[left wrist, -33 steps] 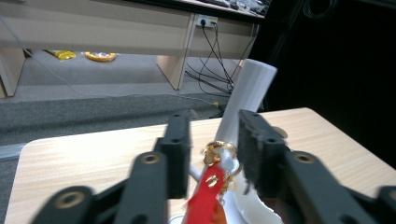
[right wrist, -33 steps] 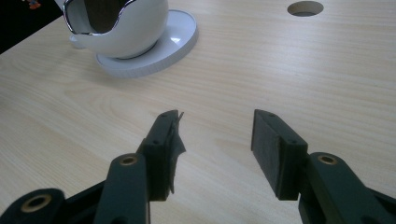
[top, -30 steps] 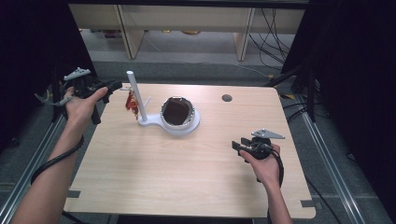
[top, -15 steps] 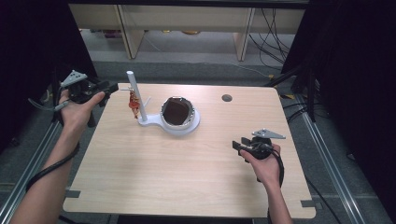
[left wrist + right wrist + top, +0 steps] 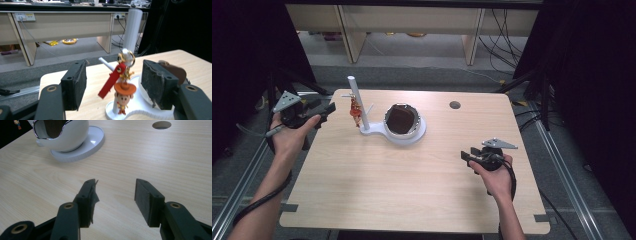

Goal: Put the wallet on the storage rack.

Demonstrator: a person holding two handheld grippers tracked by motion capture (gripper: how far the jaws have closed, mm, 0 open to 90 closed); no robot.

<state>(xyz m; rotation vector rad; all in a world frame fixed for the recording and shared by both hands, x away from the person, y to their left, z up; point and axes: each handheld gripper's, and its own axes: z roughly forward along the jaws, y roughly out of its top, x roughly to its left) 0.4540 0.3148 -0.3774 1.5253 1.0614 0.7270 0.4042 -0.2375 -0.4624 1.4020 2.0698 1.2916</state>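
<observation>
We judge the small keychain (image 5: pixel 121 88), a cartoon cowboy figure with an orange hat hung on a gold ring beside a red strap, to be light and loose: the figure looks like hard plastic or rubber, the strap like something soft, and the whole thing should swing freely if nudged. It hangs from a short peg on the white upright post (image 5: pixel 358 102) of a white plastic stand (image 5: pixel 387 135), near the far left part of the pale wooden table (image 5: pixel 412 190), with the stand's round white dish (image 5: pixel 402 119), chrome-rimmed and dark inside, just beside it. In our view the best hold is across the figure's hat and head or across the red strap, since the thin gold ring offers little for the pads and may slip; a lift up and off the peg would then free it. Our left gripper (image 5: pixel 113 86) has just been opening its jaws, which now stand wide apart with the keychain seen between them but farther off, touching neither pad. Our right gripper (image 5: pixel 115 197) rests low over the near right of the table, well apart from the stand, its jaws parted with nothing between them.
</observation>
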